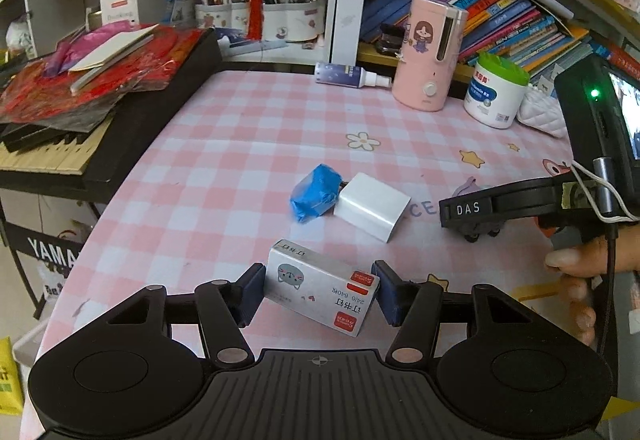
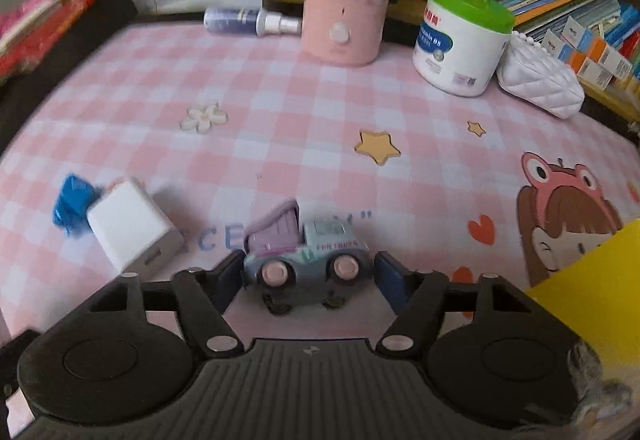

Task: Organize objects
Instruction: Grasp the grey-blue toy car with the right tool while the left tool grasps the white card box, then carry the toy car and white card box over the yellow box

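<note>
A: Left tongs pinch the staple box, tilted just above the pink checked surface. Right tongs stand spread around the toy truck, pads seemingly clear.

B: Step?

A: Likely gathering. The right needs closing before lifting. Open room lies mid-surface; blue wad and white charger touch, keyboard crowds the left edge.
</note>
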